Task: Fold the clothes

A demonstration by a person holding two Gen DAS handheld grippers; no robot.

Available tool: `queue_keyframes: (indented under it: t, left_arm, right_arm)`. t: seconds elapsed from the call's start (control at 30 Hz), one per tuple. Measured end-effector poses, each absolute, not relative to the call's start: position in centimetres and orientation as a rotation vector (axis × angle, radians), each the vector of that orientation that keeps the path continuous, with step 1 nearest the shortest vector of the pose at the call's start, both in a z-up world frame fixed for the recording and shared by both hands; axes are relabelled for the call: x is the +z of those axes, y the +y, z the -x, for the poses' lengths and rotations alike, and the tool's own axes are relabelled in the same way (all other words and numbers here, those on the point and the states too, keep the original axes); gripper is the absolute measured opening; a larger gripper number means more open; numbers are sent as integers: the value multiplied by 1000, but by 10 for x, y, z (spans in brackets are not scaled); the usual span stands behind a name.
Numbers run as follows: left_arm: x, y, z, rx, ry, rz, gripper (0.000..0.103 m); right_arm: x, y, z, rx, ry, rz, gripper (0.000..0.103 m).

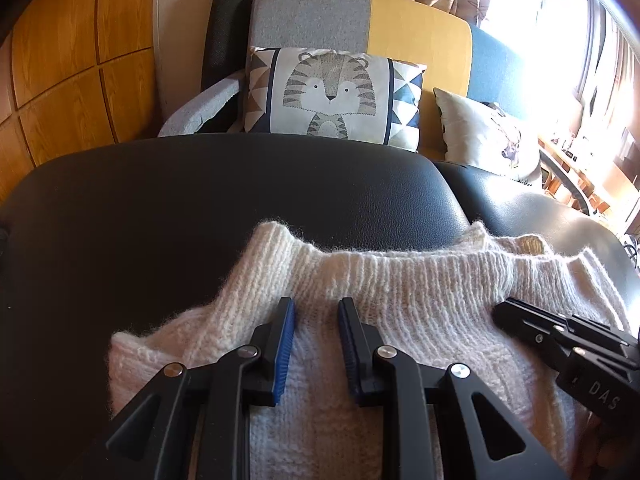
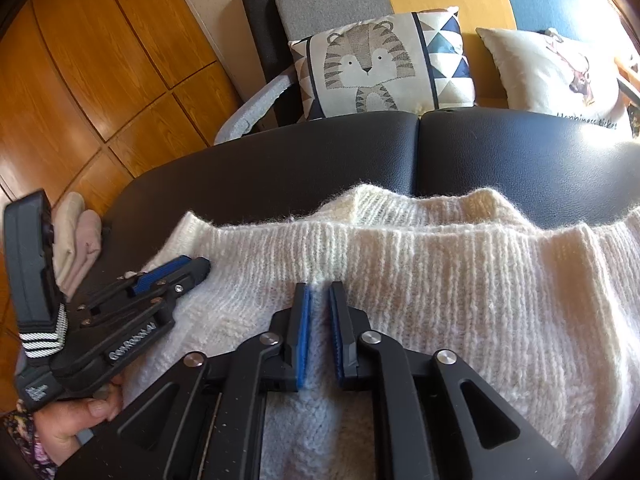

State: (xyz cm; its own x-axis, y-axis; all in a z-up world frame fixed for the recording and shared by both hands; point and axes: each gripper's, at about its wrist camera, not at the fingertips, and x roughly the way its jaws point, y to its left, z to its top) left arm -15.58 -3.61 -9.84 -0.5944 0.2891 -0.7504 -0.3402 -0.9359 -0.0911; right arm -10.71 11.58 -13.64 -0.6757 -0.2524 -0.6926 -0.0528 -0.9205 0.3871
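A cream knitted sweater point(image 1: 400, 280) point(image 2: 440, 272) lies on a black leather surface point(image 1: 200, 208) point(image 2: 280, 168), its ribbed edge toward the far side. My left gripper point(image 1: 316, 306) stands open over the sweater's left part, with knit showing flat in the gap between its blue pads. It also shows at the left of the right wrist view, the left gripper point(image 2: 200, 266) resting at the sweater's left edge with a hand point(image 2: 80, 412) holding it. My right gripper point(image 2: 319, 288) is open with a narrow gap, a low ridge of knit between the pads. The right gripper point(image 1: 500, 312) sits on the sweater's right side.
Folded pale clothes point(image 2: 76, 236) lie at the surface's left end. Behind stands a sofa with a tiger cushion point(image 1: 332, 92) point(image 2: 380, 64) and a deer cushion point(image 1: 492, 140) point(image 2: 552, 72). Wooden floor point(image 2: 120, 80) lies to the left, a bright window point(image 1: 560, 20) to the right.
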Motion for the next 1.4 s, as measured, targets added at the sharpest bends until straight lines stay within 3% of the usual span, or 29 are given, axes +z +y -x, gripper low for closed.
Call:
queue_keyframes:
  t: [0.17, 0.43, 0.63, 0.77, 0.87, 0.97, 1.03, 1.1, 1.2, 1.4]
  left_arm:
    - [-99, -37, 156, 2522, 77, 1170, 23]
    - [-100, -40, 157, 2508, 39, 1170, 23]
    - [-100, -40, 157, 2511, 46, 1167, 23]
    - [-100, -40, 157, 2509, 41, 1167, 23]
    - [-100, -40, 157, 2509, 39, 1166, 23]
    - [-100, -40, 157, 2508, 36, 1167, 23]
    - [-100, -40, 156, 2507, 32, 1166, 23]
    - [-99, -41, 157, 2505, 29, 1166, 23]
    - [-100, -42, 157, 2504, 25, 1166, 23]
    - [-100, -42, 157, 2501, 17, 1166, 23]
  right_arm:
    - [-112, 131, 82, -2788, -584, -1109, 32]
    - [-95, 185, 31, -3063, -492, -1147, 33]
    - [-114, 229, 32, -3082, -610, -1346, 33]
    - [-126, 228, 42, -3054, -501, -1457, 33]
    - [-138, 220, 52, -3026, -368, -1547, 45]
    - [-146, 219, 49, -3044, -308, -1559, 45]
    - [-146, 220, 46, -3060, -328, -1545, 37]
    - [-146, 221, 45, -3077, -335, -1532, 21]
    - [-145, 224, 45, -3094, -358, -1513, 9]
    - [-133, 236, 41, -3175, -438, -1423, 6]
